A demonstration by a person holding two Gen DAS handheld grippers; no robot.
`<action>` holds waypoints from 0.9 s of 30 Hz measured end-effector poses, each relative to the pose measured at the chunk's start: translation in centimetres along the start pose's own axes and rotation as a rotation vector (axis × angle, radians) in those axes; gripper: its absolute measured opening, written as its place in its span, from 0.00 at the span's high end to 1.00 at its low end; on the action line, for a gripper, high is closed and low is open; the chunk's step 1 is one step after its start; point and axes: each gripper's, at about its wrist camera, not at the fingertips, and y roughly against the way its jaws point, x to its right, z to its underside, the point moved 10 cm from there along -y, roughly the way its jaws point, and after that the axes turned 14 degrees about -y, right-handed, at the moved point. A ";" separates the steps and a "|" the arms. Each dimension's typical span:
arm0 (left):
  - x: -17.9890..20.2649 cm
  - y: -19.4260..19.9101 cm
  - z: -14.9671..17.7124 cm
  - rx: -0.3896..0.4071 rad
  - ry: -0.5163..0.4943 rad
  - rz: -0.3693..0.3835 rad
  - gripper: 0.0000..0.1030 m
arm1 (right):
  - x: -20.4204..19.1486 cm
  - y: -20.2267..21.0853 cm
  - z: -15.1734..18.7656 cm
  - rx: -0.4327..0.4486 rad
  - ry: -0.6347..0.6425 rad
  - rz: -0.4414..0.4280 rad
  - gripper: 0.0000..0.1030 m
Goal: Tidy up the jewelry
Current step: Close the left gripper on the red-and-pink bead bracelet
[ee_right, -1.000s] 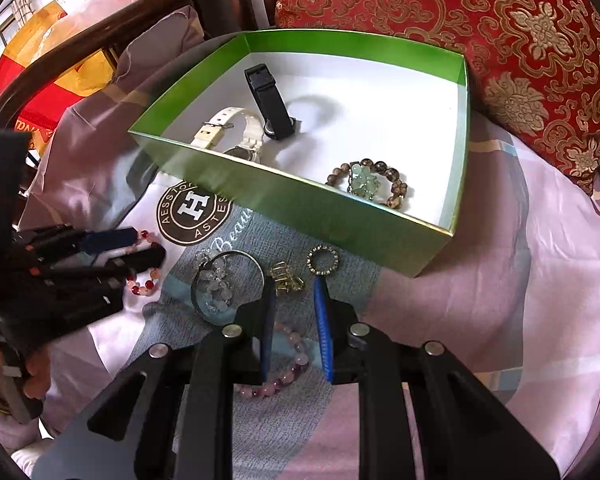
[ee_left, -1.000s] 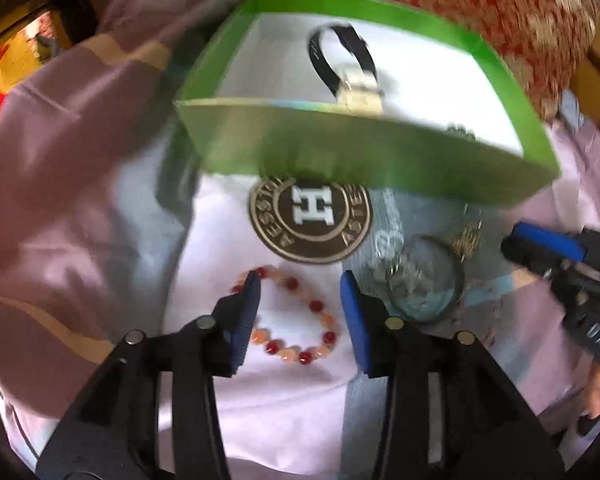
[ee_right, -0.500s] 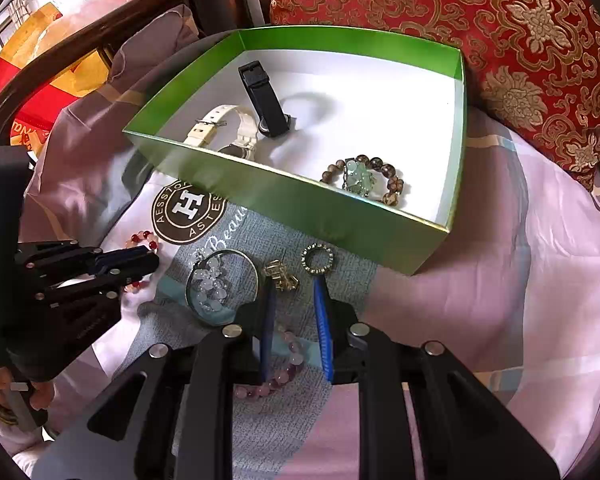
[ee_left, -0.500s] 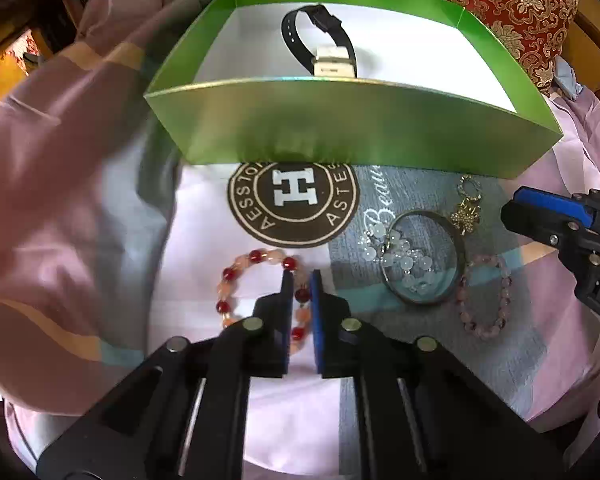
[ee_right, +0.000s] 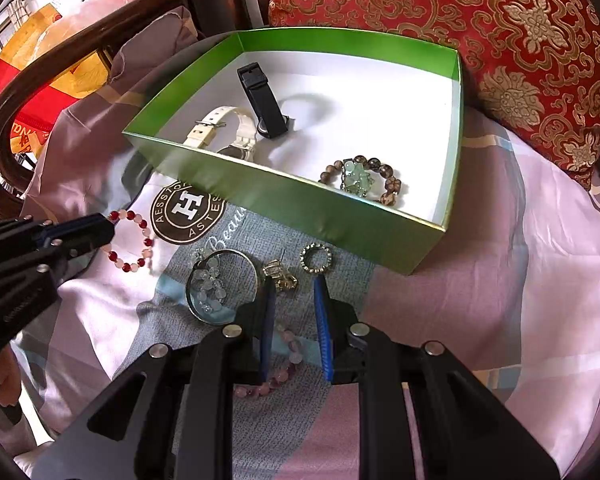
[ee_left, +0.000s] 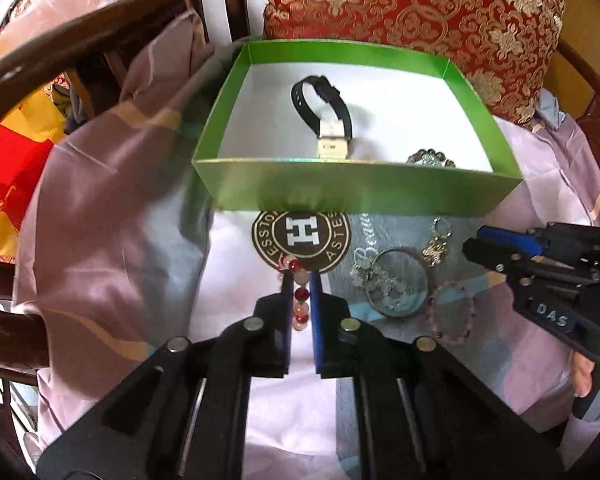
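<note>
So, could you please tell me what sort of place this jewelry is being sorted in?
Most likely a home sitting room: a dark wooden chair frame, a red and gold cushion behind, and a printed pink cloth spread over the seat, holding the green box and loose bracelets.

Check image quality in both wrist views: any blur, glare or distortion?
Left wrist view: left edge smeared around the dark curved wooden armrest; centre sharp; sheen on the green cardboard box front wall. Right wrist view: crisp, strong fisheye bending; daylight throws a shadow from the black watch strap across the white floor.
</note>
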 end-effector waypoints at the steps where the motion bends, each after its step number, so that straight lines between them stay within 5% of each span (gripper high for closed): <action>1: -0.5 0.4 -0.1 0.006 -0.001 0.001 0.93 | 0.0 0.0 0.0 0.000 0.000 0.000 0.81; 27: -0.4 1.0 -1.1 0.034 -0.001 0.019 0.93 | -0.2 0.3 0.0 0.007 0.001 -0.003 0.81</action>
